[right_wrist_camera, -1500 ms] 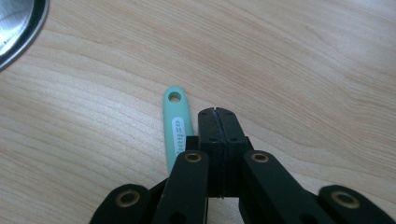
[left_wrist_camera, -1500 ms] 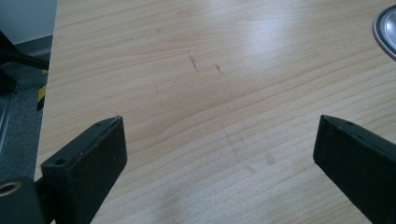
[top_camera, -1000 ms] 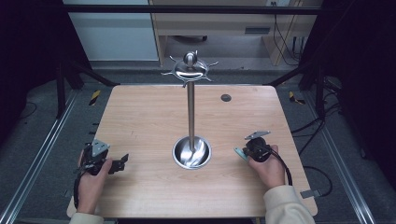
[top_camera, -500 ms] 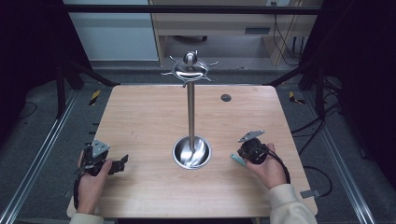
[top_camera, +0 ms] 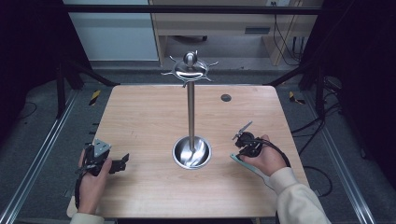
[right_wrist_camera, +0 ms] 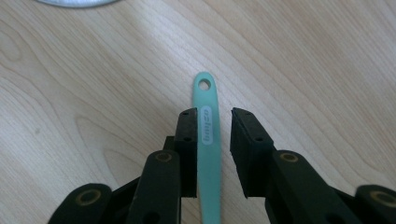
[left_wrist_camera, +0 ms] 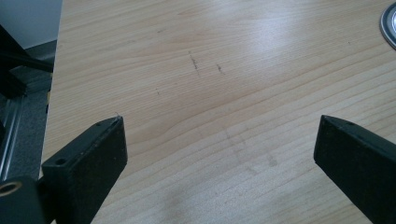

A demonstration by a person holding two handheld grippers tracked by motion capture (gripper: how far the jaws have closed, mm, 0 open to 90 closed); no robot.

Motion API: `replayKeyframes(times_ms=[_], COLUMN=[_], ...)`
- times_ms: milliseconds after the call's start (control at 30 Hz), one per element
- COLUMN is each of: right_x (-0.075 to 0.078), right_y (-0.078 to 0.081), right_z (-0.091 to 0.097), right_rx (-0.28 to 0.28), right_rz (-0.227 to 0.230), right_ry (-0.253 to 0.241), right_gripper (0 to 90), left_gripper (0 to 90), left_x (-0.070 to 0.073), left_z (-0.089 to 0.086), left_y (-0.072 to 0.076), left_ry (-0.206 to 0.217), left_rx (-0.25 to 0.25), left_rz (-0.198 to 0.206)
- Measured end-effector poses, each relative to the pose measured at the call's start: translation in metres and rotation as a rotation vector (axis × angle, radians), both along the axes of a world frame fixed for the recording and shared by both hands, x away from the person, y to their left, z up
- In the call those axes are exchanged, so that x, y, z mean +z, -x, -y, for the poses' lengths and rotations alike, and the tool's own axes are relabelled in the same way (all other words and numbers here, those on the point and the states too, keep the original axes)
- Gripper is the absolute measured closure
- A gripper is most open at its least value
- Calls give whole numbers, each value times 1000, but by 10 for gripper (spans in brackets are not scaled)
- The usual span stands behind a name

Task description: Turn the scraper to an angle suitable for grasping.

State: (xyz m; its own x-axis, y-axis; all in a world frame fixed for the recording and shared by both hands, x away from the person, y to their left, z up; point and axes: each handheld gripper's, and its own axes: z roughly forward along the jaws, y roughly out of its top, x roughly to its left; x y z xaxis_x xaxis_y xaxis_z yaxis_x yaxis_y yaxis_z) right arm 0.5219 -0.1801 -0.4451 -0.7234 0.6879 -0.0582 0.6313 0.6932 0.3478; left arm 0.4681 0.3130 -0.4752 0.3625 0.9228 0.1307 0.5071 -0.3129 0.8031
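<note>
While lying flat on the bench (top_camera: pixel 140 116) at lower centre, green handle (right_wrist_camera: pixel 208 140) sitting between right gripper (right_wrist_camera: pixel 212 116) fingers just opening, apparently released; left gripper (left_wrist_camera: pixel 219 140) fingers spread wide, idling over bare wood.

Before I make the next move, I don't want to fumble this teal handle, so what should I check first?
1. Teal handle lies between the jaws of the right hand-held gripper: ok.
2. Firm grip on it: not ok; the jaws have just been opening and a gap shows at one pad.
3. Handle's hanging hole is clear of the jaws: ok.
4. Metal hook stand is upright, its hooks bare: ok.
5. Left hand-held gripper is open, with nothing between its jaws: ok.
6. Which utensil the handle belongs to: cannot tell.
</note>
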Motion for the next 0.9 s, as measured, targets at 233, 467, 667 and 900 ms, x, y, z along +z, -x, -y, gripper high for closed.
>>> replayKeyframes(times_ms=[233,467,667,900], right_x=[-4,-10,-13,-18], right_y=[-3,-6,-5,-7], right_z=[-1,-3,-5,-7], right_rx=[7,7,16,16], right_rz=[-28,-58,-86,-103], right_ry=[30,64,77,93], right_gripper=[706,691,691,707], left_gripper=[24,24,24,24], left_x=[-1,-1,-1,-2], left_z=[2,3,3,3], left_y=[-1,-1,-1,-1], left_ry=[-5,-12,-12,-15], left_rx=[-15,-21,-23,-26], left_rz=[-1,-7,-9,-10])
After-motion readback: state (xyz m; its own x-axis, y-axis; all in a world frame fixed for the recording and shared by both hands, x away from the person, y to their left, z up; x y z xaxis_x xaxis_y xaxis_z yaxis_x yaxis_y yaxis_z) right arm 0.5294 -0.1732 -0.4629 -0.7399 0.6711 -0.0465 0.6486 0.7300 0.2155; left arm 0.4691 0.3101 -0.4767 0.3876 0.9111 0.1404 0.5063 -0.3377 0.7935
